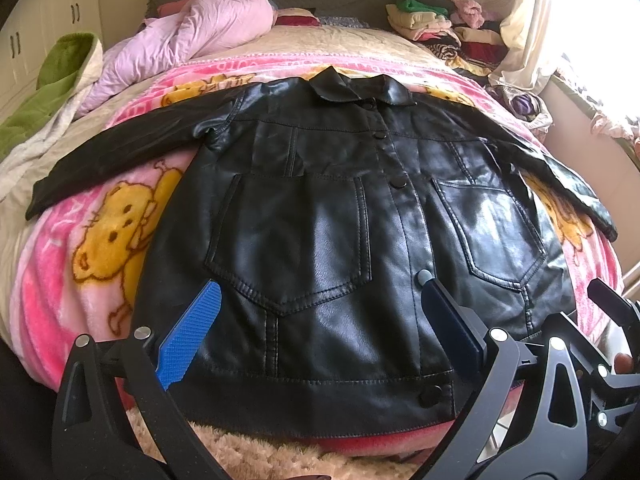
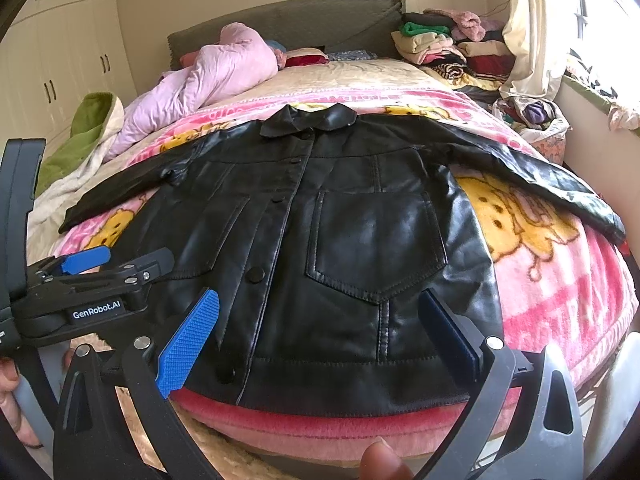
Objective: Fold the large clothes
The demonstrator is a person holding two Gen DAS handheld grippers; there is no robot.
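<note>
Hovering wide open over the hem, left gripper [image 1: 320, 324] and right gripper [image 2: 316, 332], blue pads [image 2: 188, 344] spread and gripping nothing. Lying buttoned and face-up on the pink cartoon blanket [image 1: 100, 240], black leather jacket [image 1: 340, 208] with both sleeves flung out sideways, hem at the bed's near edge. Looking like the very start of the fold, likely calling for pinching a sleeve [image 2: 540, 176] cuff and carrying it across the chest.

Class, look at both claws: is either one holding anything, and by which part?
Nothing is held. The left claw and right claw are both open above the black jacket.
</note>
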